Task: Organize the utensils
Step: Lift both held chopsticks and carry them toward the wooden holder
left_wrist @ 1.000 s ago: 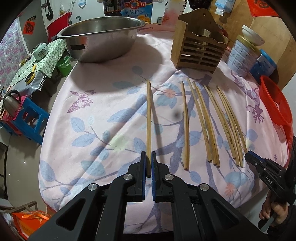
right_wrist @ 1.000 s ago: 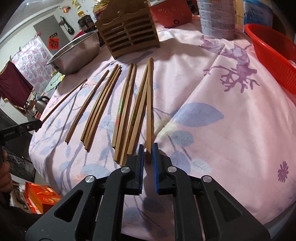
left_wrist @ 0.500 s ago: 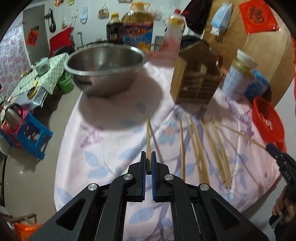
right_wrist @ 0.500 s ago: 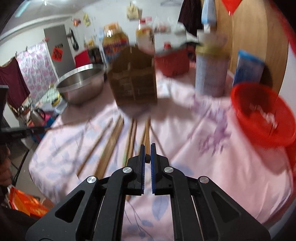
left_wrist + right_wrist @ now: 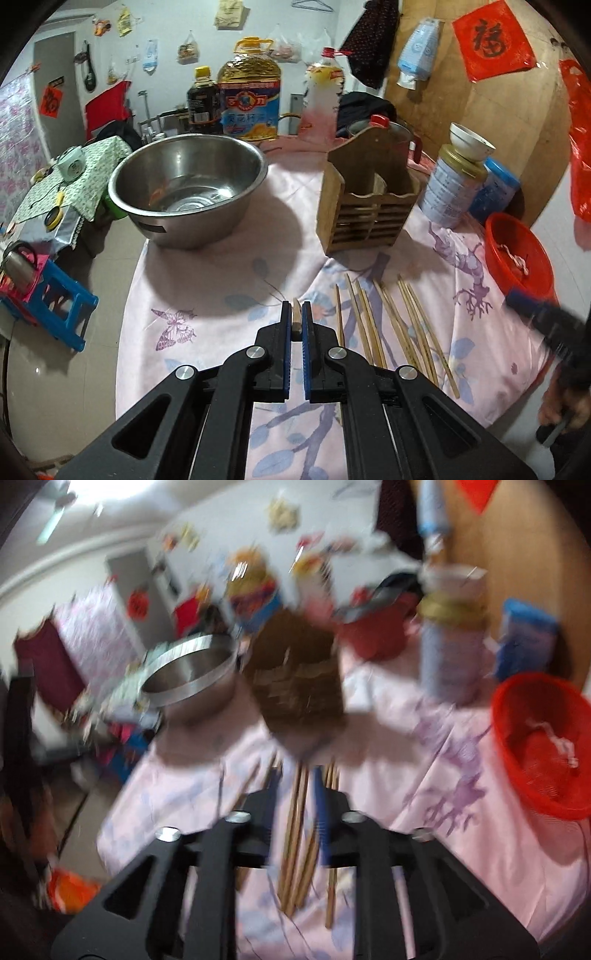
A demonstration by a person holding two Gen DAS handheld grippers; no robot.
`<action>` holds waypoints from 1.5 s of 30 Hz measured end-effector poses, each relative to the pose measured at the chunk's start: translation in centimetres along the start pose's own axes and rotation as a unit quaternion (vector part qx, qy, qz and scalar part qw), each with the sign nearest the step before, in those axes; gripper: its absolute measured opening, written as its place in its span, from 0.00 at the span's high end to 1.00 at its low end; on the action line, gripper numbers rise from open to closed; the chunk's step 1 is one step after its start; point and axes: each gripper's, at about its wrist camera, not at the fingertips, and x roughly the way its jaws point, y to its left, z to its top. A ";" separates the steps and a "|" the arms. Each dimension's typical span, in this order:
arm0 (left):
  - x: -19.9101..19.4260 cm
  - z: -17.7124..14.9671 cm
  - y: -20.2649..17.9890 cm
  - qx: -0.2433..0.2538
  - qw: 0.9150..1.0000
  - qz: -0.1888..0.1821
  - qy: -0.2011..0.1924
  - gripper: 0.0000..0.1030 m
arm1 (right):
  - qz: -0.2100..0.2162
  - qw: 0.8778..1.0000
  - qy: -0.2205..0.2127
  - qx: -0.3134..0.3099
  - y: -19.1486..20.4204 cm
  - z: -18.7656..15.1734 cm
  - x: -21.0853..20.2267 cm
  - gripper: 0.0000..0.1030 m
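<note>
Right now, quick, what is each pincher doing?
Left gripper: shut on a thin wooden chopstick.
Right gripper: jaws opening; the blurry picture shows nothing pinched between them.

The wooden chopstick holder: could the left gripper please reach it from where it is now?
Probably yes: bare tablecloth lies between the left gripper and the wooden holder, whose top is open; its jaws grip a chopstick.

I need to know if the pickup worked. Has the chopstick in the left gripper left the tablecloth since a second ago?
Yes. The chopstick, clamped in the left gripper, now points up toward the wooden holder, off the tablecloth.
</note>
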 end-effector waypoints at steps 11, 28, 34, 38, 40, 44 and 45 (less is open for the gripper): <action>0.3 1.1 -2.5 -0.063 0.995 0.079 0.013 0.94 | 0.104 0.983 0.134 -0.073 -3.6 -9.2 5.7 0.66; 2.8 3.3 -0.1 -0.016 1.000 0.020 0.009 0.93 | -0.016 1.000 0.002 0.005 -4.2 -4.0 1.5 0.95; 3.7 4.1 -0.3 -0.016 1.000 0.001 0.003 0.93 | 0.020 0.995 0.096 -0.013 -3.9 -7.1 4.1 0.77; 4.7 3.9 -0.4 -0.015 1.000 0.004 0.027 0.94 | 0.022 0.994 0.102 0.008 -4.5 -10.1 5.0 0.82; 5.1 3.7 -0.4 -0.010 0.999 0.010 0.039 0.94 | 0.016 0.996 0.084 0.019 -4.8 -10.5 4.7 0.86; 5.4 3.4 -0.5 0.001 0.999 0.019 0.049 0.94 | -0.002 0.998 0.063 0.029 -4.9 -10.2 4.2 0.94; 5.4 3.4 -0.5 0.003 0.998 0.021 0.050 0.94 | -0.007 0.998 0.058 0.026 -4.8 -9.9 3.9 0.94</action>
